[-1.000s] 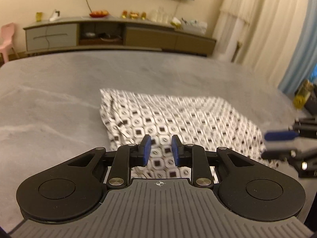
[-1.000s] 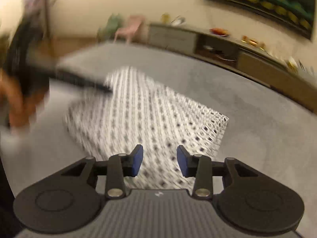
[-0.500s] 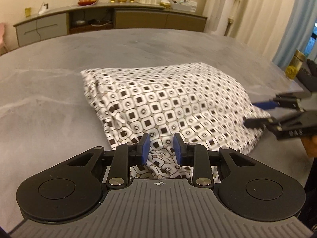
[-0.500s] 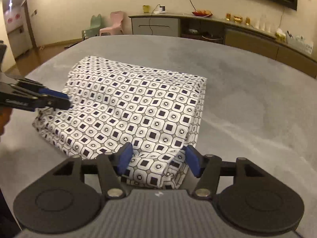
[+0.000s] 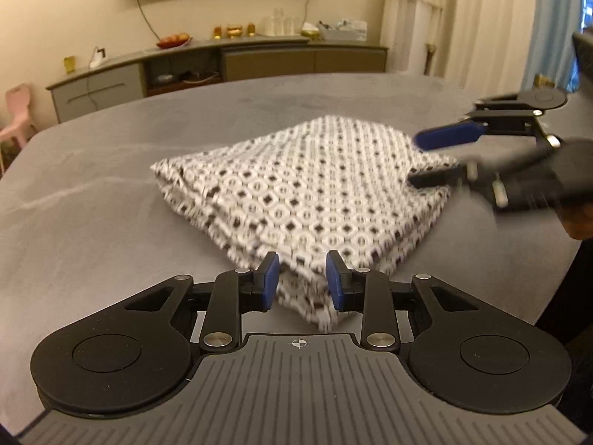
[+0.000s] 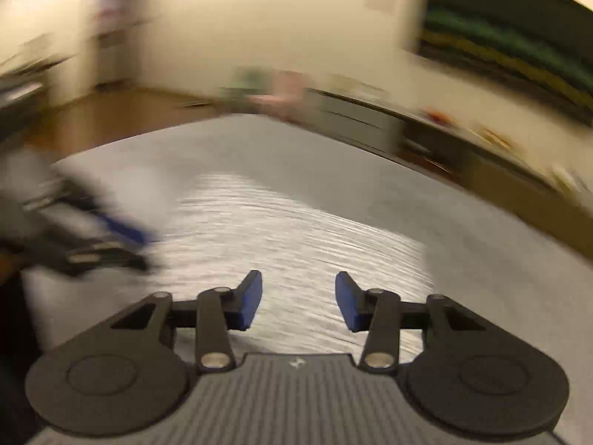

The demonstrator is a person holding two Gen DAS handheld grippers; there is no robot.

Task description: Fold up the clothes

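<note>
The folded garment, a white cloth printed with small dark squares and rings, lies on the grey table as a roughly square bundle with several layers visible along its near-left edge. In the left wrist view, the left gripper sits at the nearest corner of the bundle with its two blue pads parted by a moderate gap; the corner of the cloth pokes into that gap, but the pads do not press on it, and whether either pad brushes the fabric cannot be told because of blur at that edge. The right gripper appears in the same view at the far right corner of the garment, turned on its side: one blue finger lies over the top of the cloth and the dark finger below it is at the cloth's edge, the two clearly apart. Whether the corner lies between them cannot be told. In the right wrist view, heavily smeared by motion, the right gripper shows its pads spread wide with nothing between them, the garment reading only as a pale streaked patch ahead of and beneath the fingers. The left gripper shows there as a blurred dark shape at the cloth's left edge. A long sideboard stands against the wall beyond the table.
</note>
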